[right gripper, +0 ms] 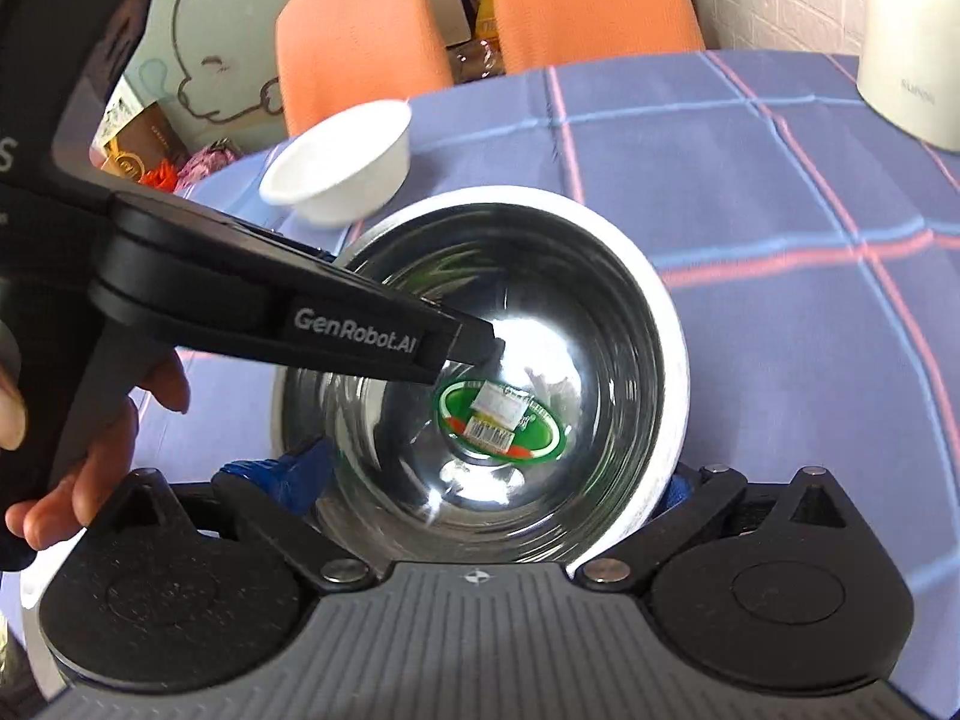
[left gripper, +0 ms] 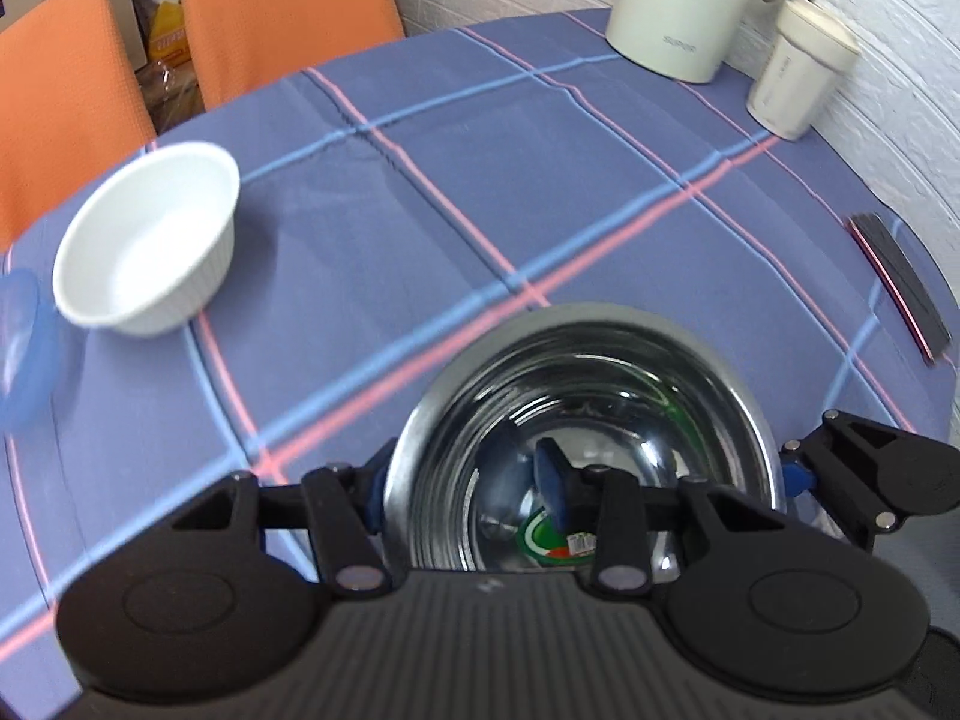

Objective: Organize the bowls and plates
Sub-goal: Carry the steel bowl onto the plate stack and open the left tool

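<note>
A shiny steel bowl with a green sticker inside sits low in the left wrist view. My left gripper is shut on its near-left rim, one blue pad inside and one outside. In the right wrist view the same steel bowl fills the middle. My right gripper spans the bowl's near side, with a blue pad at each side of it; whether it grips is unclear. The left gripper's arm reaches over the bowl from the left. A white ribbed bowl stands upright on the table at the left; it also shows in the right wrist view.
The table wears a blue plaid cloth. A blue translucent dish is at the left edge. A cream kettle and a white cup stand at the back right by the wall. A dark flat object lies at the right edge. Orange chairs are behind.
</note>
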`<state>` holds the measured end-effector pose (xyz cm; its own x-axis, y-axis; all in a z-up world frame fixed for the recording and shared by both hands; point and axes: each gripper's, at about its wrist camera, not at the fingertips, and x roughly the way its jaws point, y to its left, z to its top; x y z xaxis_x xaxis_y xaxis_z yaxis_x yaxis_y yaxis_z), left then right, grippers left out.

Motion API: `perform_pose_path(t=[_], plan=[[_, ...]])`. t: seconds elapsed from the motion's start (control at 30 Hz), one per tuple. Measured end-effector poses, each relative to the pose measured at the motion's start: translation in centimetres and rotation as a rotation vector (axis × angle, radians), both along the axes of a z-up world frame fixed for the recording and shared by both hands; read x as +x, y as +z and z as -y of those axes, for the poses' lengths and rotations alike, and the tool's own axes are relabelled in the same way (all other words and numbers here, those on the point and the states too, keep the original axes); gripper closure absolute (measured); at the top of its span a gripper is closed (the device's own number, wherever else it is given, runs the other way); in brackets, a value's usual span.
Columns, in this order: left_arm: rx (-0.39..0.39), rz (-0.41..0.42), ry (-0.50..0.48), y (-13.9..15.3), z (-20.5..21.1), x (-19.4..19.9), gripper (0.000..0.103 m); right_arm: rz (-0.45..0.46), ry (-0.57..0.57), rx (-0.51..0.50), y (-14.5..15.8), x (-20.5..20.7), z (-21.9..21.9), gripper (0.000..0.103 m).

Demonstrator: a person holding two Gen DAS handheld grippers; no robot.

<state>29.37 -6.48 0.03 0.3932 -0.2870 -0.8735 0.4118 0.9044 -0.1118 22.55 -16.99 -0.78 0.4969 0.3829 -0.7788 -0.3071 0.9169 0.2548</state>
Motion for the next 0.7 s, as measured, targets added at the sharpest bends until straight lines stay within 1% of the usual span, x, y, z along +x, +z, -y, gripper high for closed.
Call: perform_pose_path(t=[0.1,0.23,0.3,0.37,0.47,0.63,0.67,0.7], plan=[[-0.010,0.000,-0.006,-0.1,-0.2,-2.0,0.067,-0.014,-0.007,-0.002,-0.4,-1.3,-0.5,0.012],[-0.024,-0.010,-0.005,-0.5,-0.5,-3.5,0.067,-0.014,0.000,-0.008,-0.5,-3.4,-0.8,0.012],[-0.033,-0.018,0.001,-0.8,-0.4,-3.8,0.067,-0.013,0.004,-0.009,-0.7,-3.8,-0.8,0.012],[-0.027,0.008,-0.005,-0.9,-0.1,-4.0,0.067,-0.010,0.000,-0.017,-0.9,-4.3,-0.9,0.012],[-0.042,0.025,0.005,-1.1,0.2,-3.6,0.067,-0.007,0.006,-0.027,-0.9,-4.8,-0.9,0.012],[-0.031,0.050,0.015,-1.2,0.4,-3.4,0.067,0.019,-0.027,-0.066,-1.2,-3.9,-1.1,0.012],[-0.035,0.052,0.012,-1.2,0.2,-3.5,0.065,0.016,-0.028,-0.068,-1.1,-3.8,-1.1,0.012],[-0.041,0.055,0.011,-1.2,0.0,-3.5,0.058,0.012,-0.025,-0.065,-1.1,-3.7,-1.2,0.012]])
